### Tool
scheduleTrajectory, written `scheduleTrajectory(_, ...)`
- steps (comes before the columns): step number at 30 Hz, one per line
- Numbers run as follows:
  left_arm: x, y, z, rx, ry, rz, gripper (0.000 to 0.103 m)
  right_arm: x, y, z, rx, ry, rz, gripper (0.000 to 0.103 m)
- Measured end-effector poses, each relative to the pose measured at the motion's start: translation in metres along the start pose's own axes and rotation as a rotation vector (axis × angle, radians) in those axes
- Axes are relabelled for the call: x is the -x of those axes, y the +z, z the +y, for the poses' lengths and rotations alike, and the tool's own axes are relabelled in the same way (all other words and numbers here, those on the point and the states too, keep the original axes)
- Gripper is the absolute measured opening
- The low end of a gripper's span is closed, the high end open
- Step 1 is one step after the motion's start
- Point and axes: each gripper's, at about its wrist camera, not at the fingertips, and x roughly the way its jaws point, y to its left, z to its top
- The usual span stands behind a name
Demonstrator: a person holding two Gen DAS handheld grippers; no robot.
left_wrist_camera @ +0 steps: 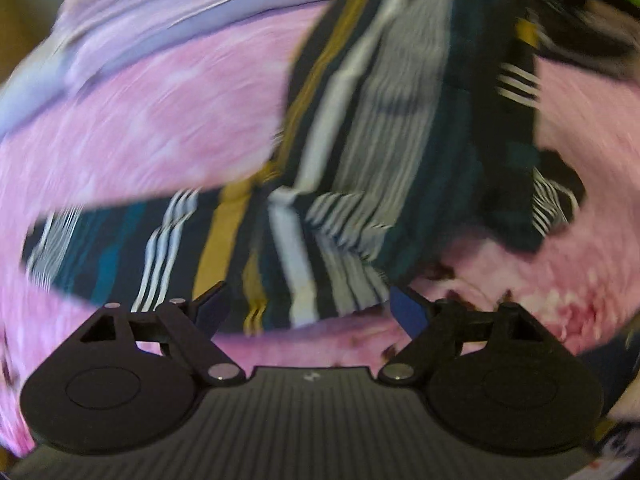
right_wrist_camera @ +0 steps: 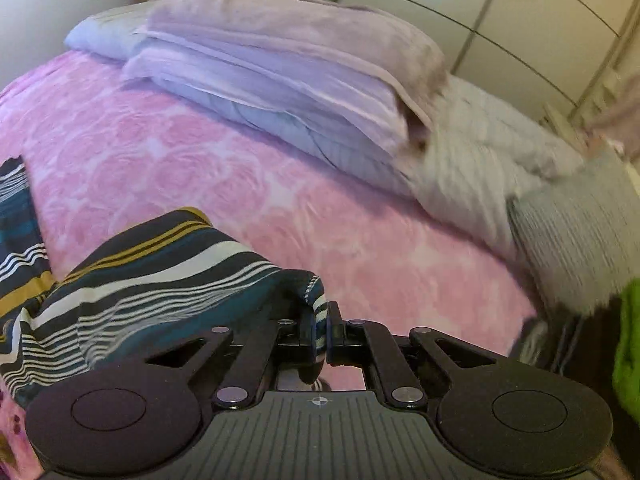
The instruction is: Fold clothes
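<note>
No readable text, label, brand, number or sign appears in either view.

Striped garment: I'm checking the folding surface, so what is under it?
The pink bedspread lies under the striped garment. Whatever sits beneath the garment's middle is covered.

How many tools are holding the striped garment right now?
1. The right tool is shut on a corner of the striped garment. The left tool is open above the garment, gripping nothing. Blur may hide detail.
</note>
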Motion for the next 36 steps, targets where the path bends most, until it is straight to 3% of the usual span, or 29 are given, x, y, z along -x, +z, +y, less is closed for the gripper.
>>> scheduleTrajectory(5, -0.017, -0.002, -0.045, -0.284, 0.003, -0.054, 0.082, 0.001, -0.013, -0.001, -0.038, 0.001, 0.012, 0.0)
scheduleTrajectory(8, -0.037, -0.012, -0.069, -0.434, 0.01, -0.079, 0.076, 0.002, -0.029, -0.007, -0.068, 0.0, 0.013, 0.0)
scheduleTrajectory(12, -0.071, -0.027, -0.092, -0.558, 0.053, -0.079, 0.053, 0.011, -0.053, -0.01, -0.095, -0.006, 0.013, 0.0)
scheduleTrajectory(14, -0.088, -0.032, -0.097, -0.583, 0.09, -0.068, 0.036, 0.015, -0.061, -0.011, -0.11, -0.011, 0.011, 0.0)
scheduleTrajectory(15, -0.093, -0.033, -0.098, -0.589, 0.118, -0.071, 0.017, 0.018, -0.064, -0.011, -0.116, -0.016, 0.009, 0.0)
scheduleTrajectory(16, -0.094, -0.033, -0.097, -0.594, 0.138, -0.077, 0.007, 0.023, -0.067, -0.011, -0.122, -0.019, 0.004, 0.0)
scheduleTrajectory(17, -0.091, -0.032, -0.094, -0.592, 0.167, -0.1, 0.007, 0.028, -0.07, -0.01, -0.125, -0.021, -0.001, 0.0)
scheduleTrajectory(20, -0.065, -0.017, -0.066, -0.495, 0.311, -0.196, 0.006, 0.053, -0.071, -0.006, -0.127, -0.029, -0.055, 0.0)
scheduleTrajectory(24, -0.003, 0.025, 0.014, -0.234, 0.522, -0.311, 0.006, 0.104, -0.056, 0.008, -0.14, -0.029, -0.19, 0.0)
scheduleTrajectory(27, 0.055, 0.06, 0.089, -0.015, 0.561, -0.411, 0.006, 0.147, -0.029, 0.022, -0.145, -0.018, -0.321, 0.0)
scheduleTrajectory(29, 0.091, 0.079, 0.126, 0.071, 0.572, -0.489, 0.006, 0.18, -0.009, 0.034, -0.131, -0.018, -0.418, 0.0)
scheduleTrajectory(33, 0.159, 0.109, 0.18, 0.182, 0.568, -0.638, 0.006, 0.248, 0.028, 0.059, -0.083, -0.046, -0.583, 0.0)
scheduleTrajectory(36, 0.208, 0.112, 0.202, 0.2, 0.59, -0.755, 0.006, 0.295, 0.044, 0.076, -0.065, -0.089, -0.676, 0.0)
